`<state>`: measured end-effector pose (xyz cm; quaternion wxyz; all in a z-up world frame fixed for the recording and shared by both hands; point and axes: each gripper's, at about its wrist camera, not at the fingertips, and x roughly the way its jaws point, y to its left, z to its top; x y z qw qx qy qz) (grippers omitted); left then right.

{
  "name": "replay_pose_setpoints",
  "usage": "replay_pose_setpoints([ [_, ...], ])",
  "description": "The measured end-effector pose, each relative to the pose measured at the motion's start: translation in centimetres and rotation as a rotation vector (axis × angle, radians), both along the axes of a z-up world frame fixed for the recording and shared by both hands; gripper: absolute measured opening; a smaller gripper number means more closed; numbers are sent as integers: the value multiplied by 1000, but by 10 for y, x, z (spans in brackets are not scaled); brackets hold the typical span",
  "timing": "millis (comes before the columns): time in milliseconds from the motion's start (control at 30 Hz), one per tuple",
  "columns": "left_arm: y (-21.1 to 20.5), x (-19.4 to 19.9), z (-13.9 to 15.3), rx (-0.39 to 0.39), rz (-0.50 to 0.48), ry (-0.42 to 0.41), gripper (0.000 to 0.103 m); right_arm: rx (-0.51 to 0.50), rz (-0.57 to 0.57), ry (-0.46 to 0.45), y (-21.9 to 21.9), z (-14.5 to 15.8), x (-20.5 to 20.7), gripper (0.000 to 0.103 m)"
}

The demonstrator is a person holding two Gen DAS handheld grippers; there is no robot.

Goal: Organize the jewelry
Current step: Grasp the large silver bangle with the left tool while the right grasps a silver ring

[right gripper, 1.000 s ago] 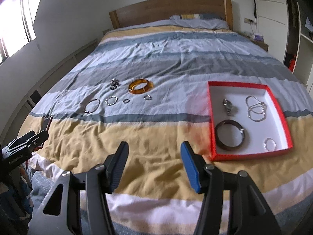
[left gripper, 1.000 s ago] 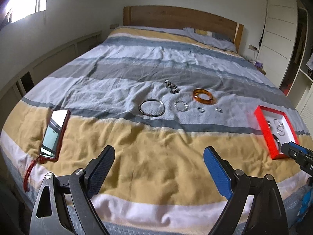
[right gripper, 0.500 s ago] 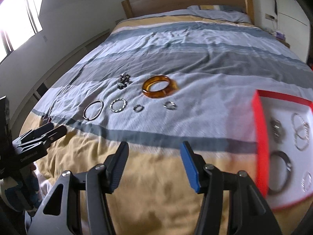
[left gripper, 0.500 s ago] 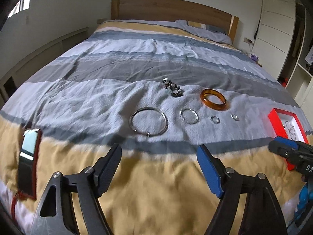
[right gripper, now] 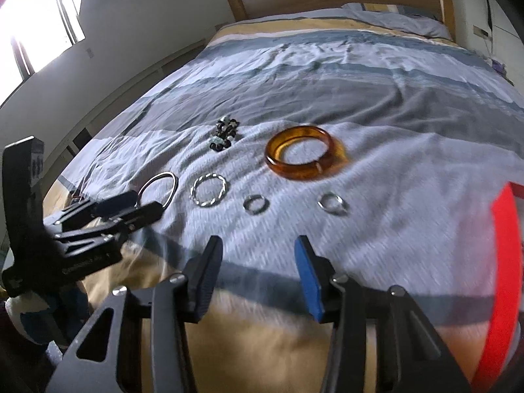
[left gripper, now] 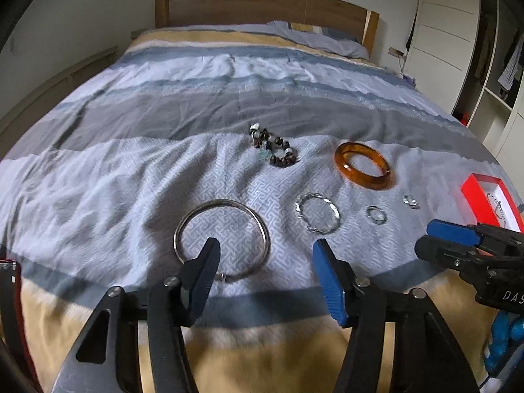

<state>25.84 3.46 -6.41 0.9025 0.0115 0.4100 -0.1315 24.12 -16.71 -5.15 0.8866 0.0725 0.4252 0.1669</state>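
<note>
Jewelry lies on the striped bedspread. A large silver bangle (left gripper: 222, 239) lies just beyond my open, empty left gripper (left gripper: 265, 252). Right of it are a twisted silver bracelet (left gripper: 317, 212), two small rings (left gripper: 376, 213) (left gripper: 411, 200), an amber bangle (left gripper: 363, 165) and a beaded bracelet (left gripper: 273, 145). A red box (left gripper: 475, 199) with white lining sits at the right. My right gripper (right gripper: 258, 252) is open and empty, short of the small rings (right gripper: 256, 203) (right gripper: 332, 203) and the amber bangle (right gripper: 301, 155). The red box edge (right gripper: 506, 262) is at its right.
The wooden headboard (left gripper: 262, 5) and pillows are at the far end. White cupboards (left gripper: 448, 32) stand on the right, a window (right gripper: 36, 26) on the left. A red phone case edge (left gripper: 8, 265) lies at the far left.
Both grippers have moved forward and lower towards the row of jewelry, which now looks much larger. The red box has slid to the right edge of both views. Both stay open.
</note>
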Motion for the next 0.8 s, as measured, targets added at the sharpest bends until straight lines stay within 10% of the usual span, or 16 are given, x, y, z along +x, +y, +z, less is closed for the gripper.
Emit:
replay_pose_setpoints([
  [367,-1,17,-24,-7,-34,59,34,-19,37,10,22,-17,46,43],
  [800,-3,12,-16,9,-26,33,4,-55,50,21,26,-22,45,19],
])
